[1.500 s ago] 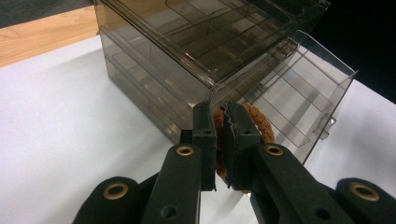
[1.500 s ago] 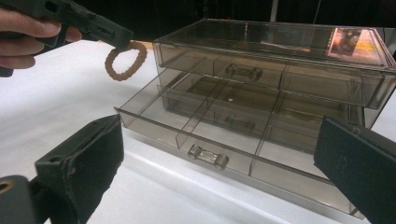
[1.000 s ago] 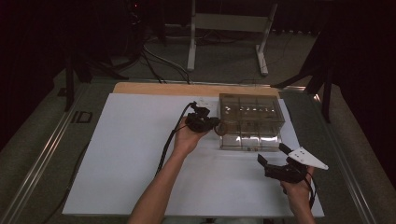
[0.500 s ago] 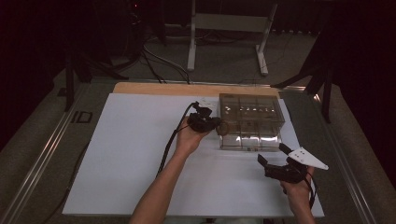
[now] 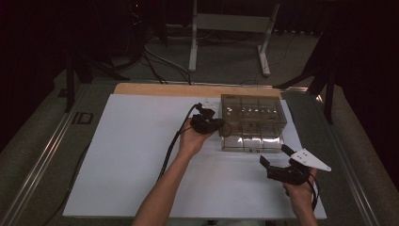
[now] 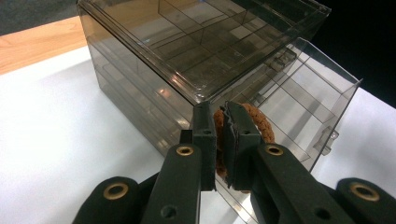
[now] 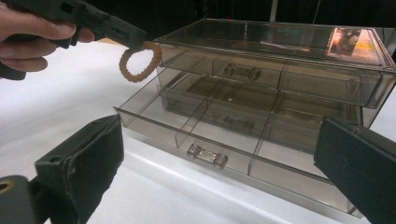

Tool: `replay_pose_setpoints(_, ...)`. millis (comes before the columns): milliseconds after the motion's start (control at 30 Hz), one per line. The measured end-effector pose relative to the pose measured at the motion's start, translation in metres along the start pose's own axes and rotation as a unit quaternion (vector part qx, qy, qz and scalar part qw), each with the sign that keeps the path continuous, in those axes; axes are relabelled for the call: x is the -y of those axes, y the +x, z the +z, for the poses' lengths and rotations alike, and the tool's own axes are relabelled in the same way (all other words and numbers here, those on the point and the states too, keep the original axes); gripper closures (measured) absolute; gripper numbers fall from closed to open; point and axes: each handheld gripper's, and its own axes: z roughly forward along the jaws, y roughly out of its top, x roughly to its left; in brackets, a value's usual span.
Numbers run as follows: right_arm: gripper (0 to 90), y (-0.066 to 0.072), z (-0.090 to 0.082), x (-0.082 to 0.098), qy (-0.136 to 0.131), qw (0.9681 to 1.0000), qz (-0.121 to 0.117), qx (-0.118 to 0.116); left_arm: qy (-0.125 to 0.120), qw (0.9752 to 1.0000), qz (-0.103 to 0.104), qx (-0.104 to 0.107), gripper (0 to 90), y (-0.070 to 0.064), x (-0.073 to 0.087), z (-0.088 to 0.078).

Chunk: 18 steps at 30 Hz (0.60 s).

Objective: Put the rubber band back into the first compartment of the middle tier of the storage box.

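A smoky clear plastic drawer box (image 5: 253, 115) stands on the white table top, right of centre. Its lowest drawer (image 5: 251, 143) is pulled out toward me; the compartments (image 7: 210, 123) that show hold nothing. My left gripper (image 5: 220, 126) is shut on a brown braided ring (image 5: 227, 130) at the box's left front corner. The ring (image 6: 262, 122) hangs above the open drawer's left end (image 6: 303, 100), pinched between the jaws of the left gripper (image 6: 219, 112). In the right gripper view, the ring (image 7: 139, 63) dangles from that gripper (image 7: 116, 29). My right gripper (image 5: 274, 154) stands open in front of the drawer, with nothing between its jaws.
The white sheet (image 5: 131, 155) has wide free room left of the box. A wooden strip (image 5: 164, 89) runs along the table's far edge. The left gripper's cable (image 5: 170, 148) trails back beside the forearm. A metal stand (image 5: 230, 23) is on the floor beyond.
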Motion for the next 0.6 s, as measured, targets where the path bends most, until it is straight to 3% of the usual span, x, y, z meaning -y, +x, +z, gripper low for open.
replay_pose_setpoints(600, 2.0, -0.0001, -0.0001, 0.0, 0.0, 1.0, 0.0, 0.0, 0.005, 1.0, 0.001, 0.005, 85.9, -0.0049, 0.0005, 0.0082)
